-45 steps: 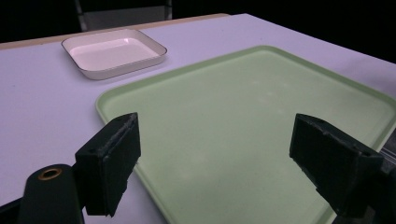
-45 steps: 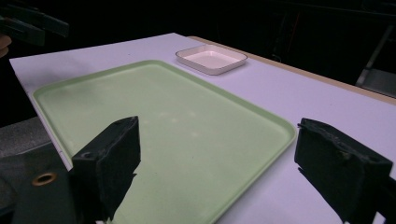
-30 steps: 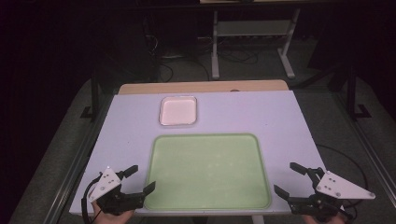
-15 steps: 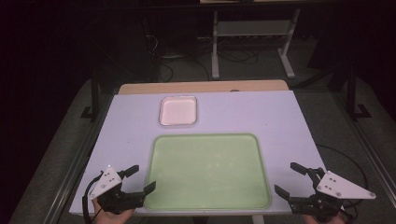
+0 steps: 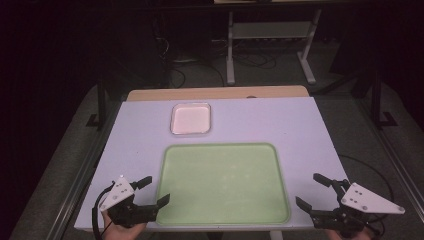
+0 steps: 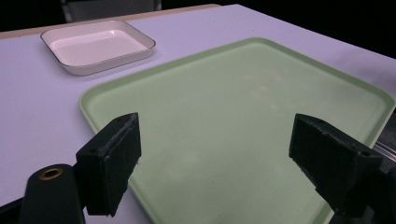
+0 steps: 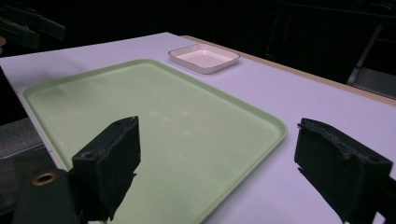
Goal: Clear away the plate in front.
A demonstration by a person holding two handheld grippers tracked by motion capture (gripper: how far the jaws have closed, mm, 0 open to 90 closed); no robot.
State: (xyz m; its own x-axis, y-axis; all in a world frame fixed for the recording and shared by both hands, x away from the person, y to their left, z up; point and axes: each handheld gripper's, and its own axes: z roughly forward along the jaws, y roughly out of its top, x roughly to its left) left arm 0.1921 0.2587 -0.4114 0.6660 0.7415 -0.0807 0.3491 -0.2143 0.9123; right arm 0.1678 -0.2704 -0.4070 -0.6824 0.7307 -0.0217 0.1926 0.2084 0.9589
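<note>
From the high view, the green tray [image 5: 224, 183] lies at the surface's [image 5: 125, 135] near edge, a white dish [image 5: 191, 119] behind it. The left claw [image 5: 153, 191] sits spread at the near left corner, the right claw [image 5: 311, 192] spread at the near right.

The left gripper view shows its jaws wide over the tray's corner.

The right gripper view shows the same, holding nothing.

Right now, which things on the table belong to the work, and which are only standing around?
Belonging to the work:
green tray
left claw, open
right claw, open

Only standing around:
white dish, empty
metal stand behind the table
floor cables
</note>
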